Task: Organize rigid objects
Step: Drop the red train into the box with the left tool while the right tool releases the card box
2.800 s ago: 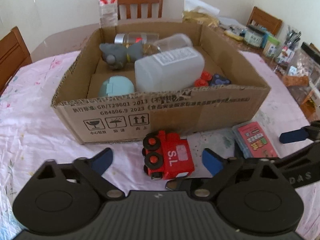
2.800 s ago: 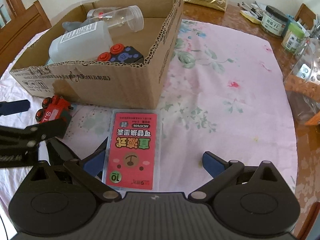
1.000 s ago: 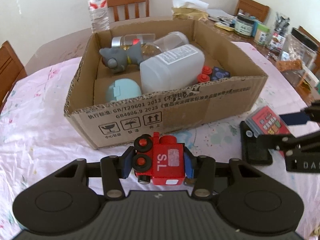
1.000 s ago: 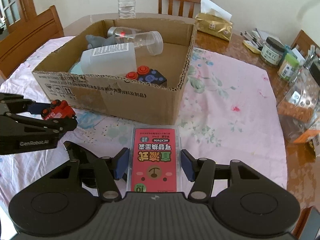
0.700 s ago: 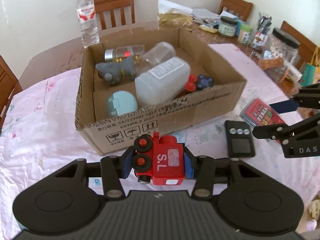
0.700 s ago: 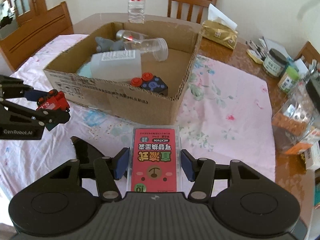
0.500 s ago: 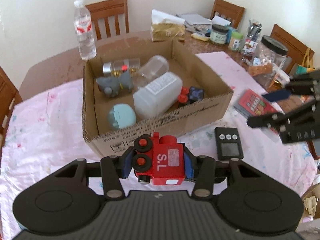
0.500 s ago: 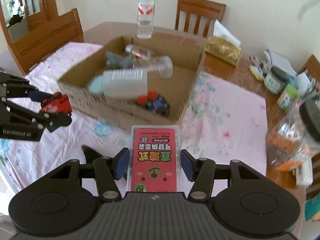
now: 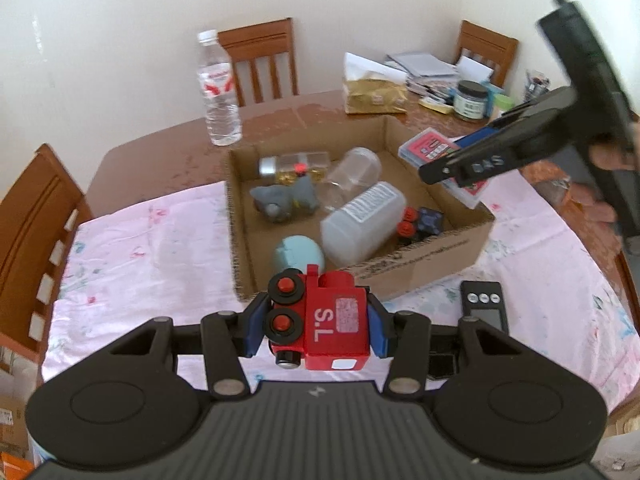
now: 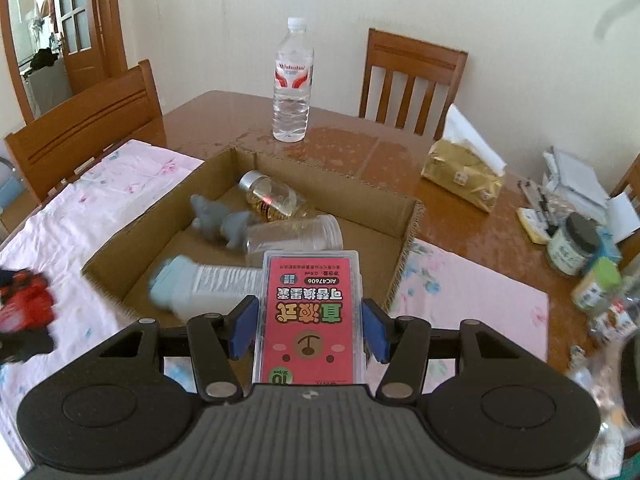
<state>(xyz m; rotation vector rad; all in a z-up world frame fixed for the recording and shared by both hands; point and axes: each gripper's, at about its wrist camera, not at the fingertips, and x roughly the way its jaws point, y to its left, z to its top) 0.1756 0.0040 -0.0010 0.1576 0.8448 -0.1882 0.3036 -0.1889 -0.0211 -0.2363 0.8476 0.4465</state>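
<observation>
My left gripper [image 9: 316, 326] is shut on a red toy train [image 9: 320, 320] marked S.L and holds it high above the near edge of an open cardboard box [image 9: 436, 258]. My right gripper [image 10: 308, 330] is shut on a flat red card case [image 10: 312, 316] and holds it above the box [image 10: 404, 236]. The case also shows in the left wrist view [image 9: 430, 148] over the box's far right corner. The box holds a white plastic bottle [image 9: 364, 222], a clear cup [image 9: 356, 166], a grey toy [image 9: 282, 200], a glass jar [image 9: 292, 164], a pale blue lid [image 9: 298, 252] and a dark toy with red knobs [image 9: 422, 222].
A black digital scale [image 9: 484, 310] lies on the pink floral cloth [image 9: 152, 248] in front of the box. A water bottle [image 10: 292, 80], a gold tissue pack [image 10: 464, 176] and jars [image 10: 574, 244] stand on the brown table. Wooden chairs [image 10: 412, 80] surround it.
Both grippers closed on their objects, the left on the train and the right on the card case, and lifted them. The right gripper has moved over the box.
</observation>
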